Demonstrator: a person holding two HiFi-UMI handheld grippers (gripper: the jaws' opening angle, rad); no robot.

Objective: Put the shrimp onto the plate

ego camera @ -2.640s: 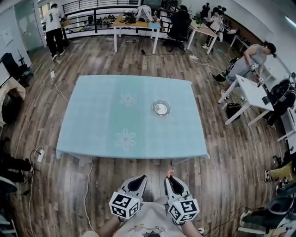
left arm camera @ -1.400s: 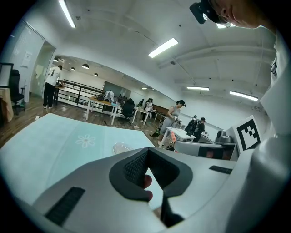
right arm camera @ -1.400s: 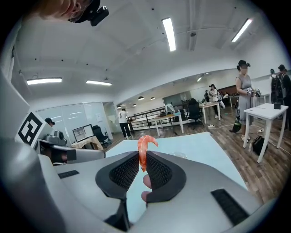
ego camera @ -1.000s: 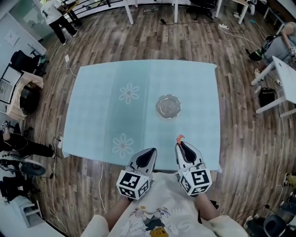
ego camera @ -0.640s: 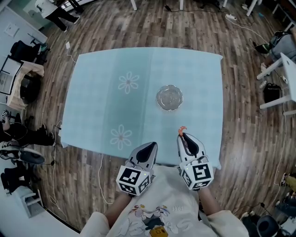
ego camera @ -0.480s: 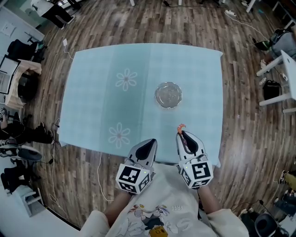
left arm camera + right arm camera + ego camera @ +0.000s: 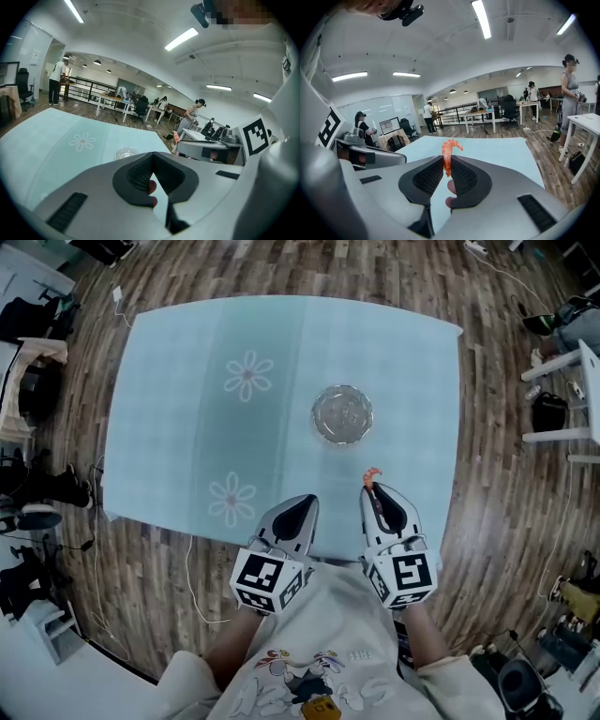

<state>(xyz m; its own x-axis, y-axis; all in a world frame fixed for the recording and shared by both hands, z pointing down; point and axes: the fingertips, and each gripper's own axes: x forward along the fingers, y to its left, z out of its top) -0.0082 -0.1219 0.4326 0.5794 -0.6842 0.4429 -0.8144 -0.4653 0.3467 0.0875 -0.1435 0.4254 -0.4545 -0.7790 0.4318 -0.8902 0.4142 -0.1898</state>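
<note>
The shrimp [image 7: 448,154] is pinched between the right gripper's [image 7: 447,169] closed jaws. Its body runs lengthwise out past the tips and its curled end points forward. In the head view, the shrimp [image 7: 372,474] hangs over the near right part of the table [image 7: 187,381]. The glass plate [image 7: 342,414] lies ahead of it and slightly to the left, apart from it, with bare blue cloth between them. The right gripper [image 7: 377,489] is the nearer of the two to the plate. The left gripper [image 7: 304,503] sits beside it at the near edge, jaws together on nothing. There looks to be open room all round the plate; the table's right edge is near the carrying hand's side.
</note>
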